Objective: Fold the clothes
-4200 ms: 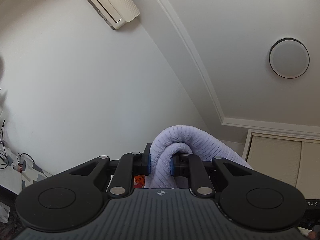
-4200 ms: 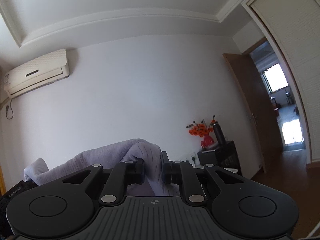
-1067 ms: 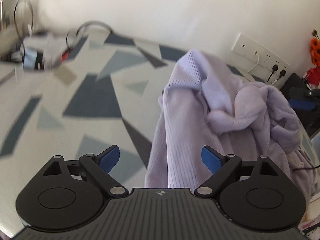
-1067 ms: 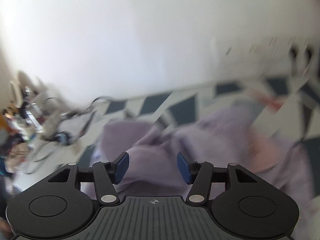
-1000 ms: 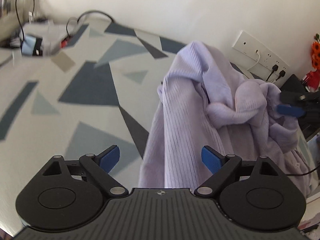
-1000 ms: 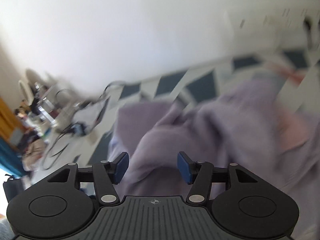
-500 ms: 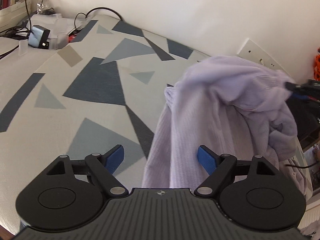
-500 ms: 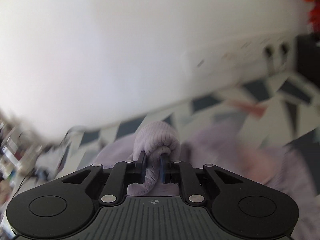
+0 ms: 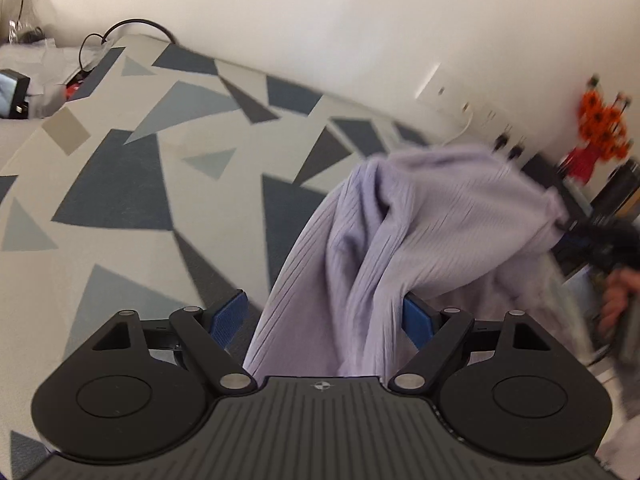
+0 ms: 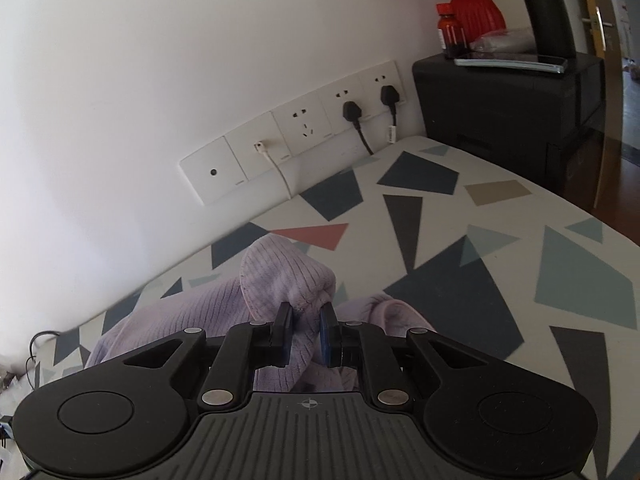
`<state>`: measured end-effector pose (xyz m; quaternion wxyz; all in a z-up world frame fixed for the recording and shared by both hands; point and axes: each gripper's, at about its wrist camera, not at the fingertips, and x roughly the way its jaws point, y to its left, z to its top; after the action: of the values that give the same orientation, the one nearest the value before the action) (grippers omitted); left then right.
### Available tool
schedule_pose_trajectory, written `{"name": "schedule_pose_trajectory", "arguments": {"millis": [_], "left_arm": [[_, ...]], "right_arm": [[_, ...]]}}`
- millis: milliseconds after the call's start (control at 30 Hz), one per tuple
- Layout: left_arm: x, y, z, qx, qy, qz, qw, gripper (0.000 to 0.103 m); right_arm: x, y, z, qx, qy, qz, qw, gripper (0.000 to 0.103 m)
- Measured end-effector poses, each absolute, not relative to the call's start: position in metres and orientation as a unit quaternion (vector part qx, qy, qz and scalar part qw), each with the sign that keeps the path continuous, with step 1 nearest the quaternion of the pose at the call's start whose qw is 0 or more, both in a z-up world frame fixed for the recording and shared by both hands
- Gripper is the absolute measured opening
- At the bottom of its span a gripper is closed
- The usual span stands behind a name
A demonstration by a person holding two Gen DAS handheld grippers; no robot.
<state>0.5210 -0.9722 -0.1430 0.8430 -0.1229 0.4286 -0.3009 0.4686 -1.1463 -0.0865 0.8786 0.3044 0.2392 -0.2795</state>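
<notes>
Lilac ribbed sweater (image 9: 420, 240): draped over patterned bed (image 9: 132, 176), running lengthwise away between left gripper (image 9: 324, 320) jaws, released. Right gripper (image 10: 306, 334) jaws clenched on its bunched far edge.

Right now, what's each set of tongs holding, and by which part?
Right tongs are shut on a bunched fold of the lavender ribbed garment, near its edge. Left tongs are open; the garment hangs between them, ungripped.
</notes>
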Motion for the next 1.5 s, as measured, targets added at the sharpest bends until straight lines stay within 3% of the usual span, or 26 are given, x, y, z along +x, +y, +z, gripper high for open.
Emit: {"name": "schedule_pose_trajectory", "arguments": {"millis": [167,367,500,567,633,667,800,900,967,1000,1033,1100,1267,1500], "left_arm": [[0.538,-0.979,-0.145,-0.115,0.444,-0.282,0.843,0.085],[0.542,-0.978,-0.124,-0.206,0.410,-0.309,0.833,0.085],[0.549,-0.985,-0.108,-0.141,0.372,-0.292,0.870,0.086],[0.563,-0.988,-0.120,-0.105,0.396,-0.264,0.873,0.084],[0.576,-0.989,-0.138,-0.075,0.428,-0.242,0.867,0.061],[0.581,-0.990,-0.149,-0.062,0.450,-0.234,0.860,0.058],[0.580,-0.995,-0.175,-0.021,0.484,-0.250,0.838,0.059],[0.569,-1.004,-0.178,0.009,0.474,-0.266,0.839,0.070],[0.562,-1.012,-0.179,0.034,0.464,-0.264,0.845,0.072],[0.558,-1.017,-0.179,0.051,0.458,-0.266,0.847,0.066],[0.553,-1.021,-0.178,0.067,0.451,-0.269,0.848,0.041],[0.549,-1.029,-0.178,0.071,0.453,-0.284,0.842,0.008],[0.535,-1.021,-0.151,0.021,0.418,-0.257,0.871,0.006],[0.537,-0.946,-0.059,-0.068,0.305,-0.160,0.936,0.006]], "right_arm": [[0.463,-1.146,-0.091,0.313,0.246,-0.280,0.874,0.012],[0.457,-1.146,-0.086,0.370,0.234,-0.273,0.857,0.012],[0.460,-1.142,-0.078,0.390,0.230,-0.254,0.855,0.012],[0.462,-1.138,-0.076,0.396,0.234,-0.245,0.854,0.013],[0.465,-1.134,-0.076,0.400,0.238,-0.239,0.852,0.013],[0.467,-1.132,-0.076,0.402,0.240,-0.236,0.852,0.013],[0.471,-1.128,-0.075,0.400,0.242,-0.239,0.851,0.013],[0.474,-1.128,-0.074,0.404,0.243,-0.243,0.848,0.013],[0.476,-1.128,-0.074,0.404,0.244,-0.244,0.847,0.013],[0.477,-1.128,-0.074,0.405,0.244,-0.244,0.847,0.013],[0.478,-1.128,-0.074,0.405,0.244,-0.244,0.847,0.013],[0.481,-1.127,-0.074,0.405,0.245,-0.242,0.847,0.013],[0.491,-1.123,-0.069,0.402,0.241,-0.236,0.851,0.013],[0.530,-1.121,-0.047,0.389,0.228,-0.204,0.869,0.013]]}}
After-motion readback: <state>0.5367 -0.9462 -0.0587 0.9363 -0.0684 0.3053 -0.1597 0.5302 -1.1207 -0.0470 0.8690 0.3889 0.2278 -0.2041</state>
